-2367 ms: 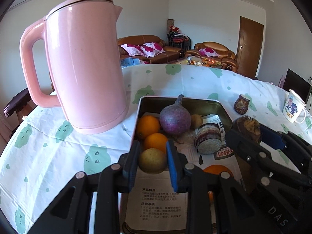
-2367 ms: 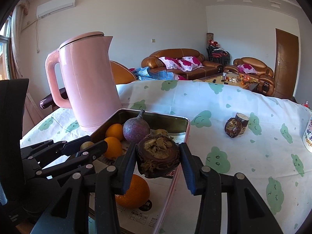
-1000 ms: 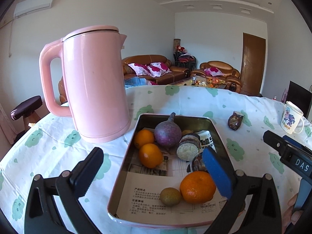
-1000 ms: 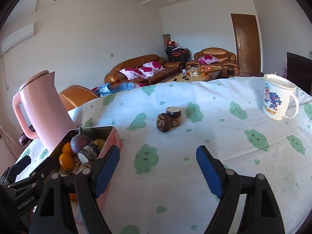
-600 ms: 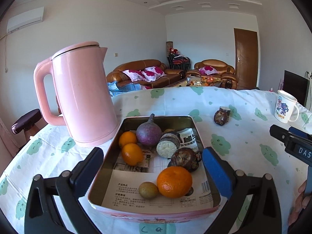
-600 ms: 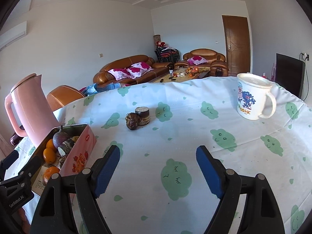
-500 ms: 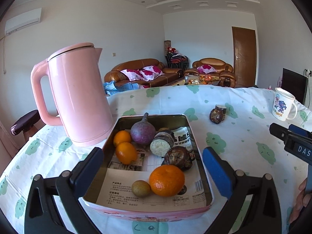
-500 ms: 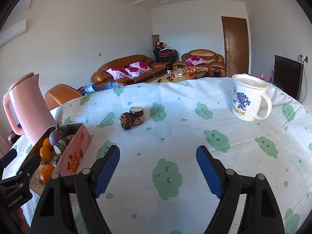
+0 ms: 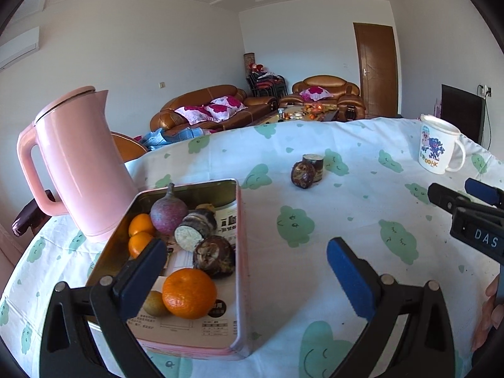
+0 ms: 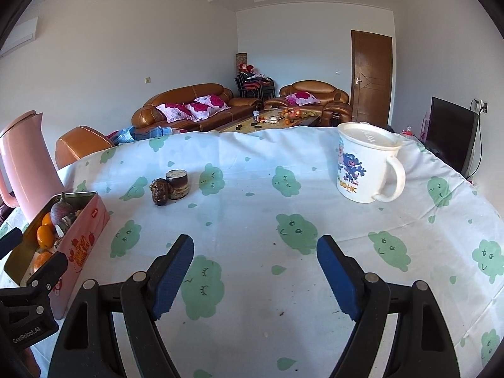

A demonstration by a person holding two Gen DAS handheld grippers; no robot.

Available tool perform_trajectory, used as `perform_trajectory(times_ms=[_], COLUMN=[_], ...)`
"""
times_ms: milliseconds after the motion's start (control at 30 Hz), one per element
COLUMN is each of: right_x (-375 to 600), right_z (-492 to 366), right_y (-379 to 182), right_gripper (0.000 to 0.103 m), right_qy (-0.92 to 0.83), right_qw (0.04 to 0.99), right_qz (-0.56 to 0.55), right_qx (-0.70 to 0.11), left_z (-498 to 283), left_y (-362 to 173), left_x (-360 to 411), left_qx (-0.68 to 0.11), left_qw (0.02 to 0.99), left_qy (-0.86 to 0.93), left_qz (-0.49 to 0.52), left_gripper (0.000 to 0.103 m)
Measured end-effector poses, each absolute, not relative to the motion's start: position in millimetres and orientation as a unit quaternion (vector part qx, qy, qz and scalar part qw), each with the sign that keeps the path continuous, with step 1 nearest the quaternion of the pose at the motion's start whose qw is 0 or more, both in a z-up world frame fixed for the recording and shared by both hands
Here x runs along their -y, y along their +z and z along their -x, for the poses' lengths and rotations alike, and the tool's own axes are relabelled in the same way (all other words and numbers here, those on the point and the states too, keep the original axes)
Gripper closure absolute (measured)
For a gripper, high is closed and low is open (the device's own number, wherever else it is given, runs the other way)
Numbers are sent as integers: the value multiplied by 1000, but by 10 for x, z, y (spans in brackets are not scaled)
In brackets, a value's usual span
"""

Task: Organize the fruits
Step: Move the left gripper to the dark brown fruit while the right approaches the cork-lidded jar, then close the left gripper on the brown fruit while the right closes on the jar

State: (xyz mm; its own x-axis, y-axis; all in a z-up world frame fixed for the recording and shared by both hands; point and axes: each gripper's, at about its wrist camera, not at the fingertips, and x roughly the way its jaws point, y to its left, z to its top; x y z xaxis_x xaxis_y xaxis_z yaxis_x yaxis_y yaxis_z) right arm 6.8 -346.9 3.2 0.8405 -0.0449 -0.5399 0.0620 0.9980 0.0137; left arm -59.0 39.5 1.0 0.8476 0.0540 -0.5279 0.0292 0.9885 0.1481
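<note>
One round table (image 10: 252, 220) under a white cloth printed with green clouds carries one pink kettle (image 9: 75, 167), one pink rectangular tin (image 9: 241, 252), one lidded cartoon mug (image 10: 362, 165) and two loose brown pieces. In the left wrist view the tin sits at about eight o'clock, its long side running toward the kettle just behind it. It is lined with printed paper and holds three oranges, the largest (image 9: 189, 293) nearest the camera, one purple round fruit with a stem (image 9: 168, 214), one cut root showing a pale face (image 9: 195, 228), one brown knobbly fruit (image 9: 214, 256) and one small greenish fruit (image 9: 154, 304).

The two loose pieces, a dark wrinkled one (image 10: 159, 192) touching a cut stub (image 10: 177, 184), lie at eleven o'clock in the right wrist view, well apart from the tin. The mug stands at one o'clock near the far edge.

The left gripper (image 9: 245, 267) and the right gripper (image 10: 255, 271) both gape, released and empty, over bare cloth.
</note>
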Motion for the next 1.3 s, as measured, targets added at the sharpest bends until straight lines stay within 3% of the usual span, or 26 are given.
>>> perform_trajectory(times_ms=[533,733,833,967,1067,1200,1300], right_x=[3615,3721,3805,3887,3916,3904,3883], right_z=[-556,-539,-518,-583,-586,-619,-628], right_y=[147,90,95,38,33,-5,-19], right_gripper=[21,21,21,21,21,21,21], right_qy=[-17,-14,-12,1,9,24,30], right_qw=[962,967,967,961,960,955,954], right_qz=[14,-13,-26,-58,-70,-83,-84], right_qx=[-273,-256,-251,-271,-272,-283,-287], left_z=[87,-304,-587,-997,-1265,-1449,-1446], left_y=[-118,-98,-85,-181,-309,-391,-433], left_x=[-34,118,179,259,245,212,231], left_qx=[-353,-368,-372,-406,-437,-443,-435], left_qw=[934,927,926,912,898,896,900], left_qy=[-40,-58,-52,-54,-48,-37,-34], left_qz=[-31,-31,-21,-4,17,19,3], left_gripper=[1,22,24,47,57,58,67])
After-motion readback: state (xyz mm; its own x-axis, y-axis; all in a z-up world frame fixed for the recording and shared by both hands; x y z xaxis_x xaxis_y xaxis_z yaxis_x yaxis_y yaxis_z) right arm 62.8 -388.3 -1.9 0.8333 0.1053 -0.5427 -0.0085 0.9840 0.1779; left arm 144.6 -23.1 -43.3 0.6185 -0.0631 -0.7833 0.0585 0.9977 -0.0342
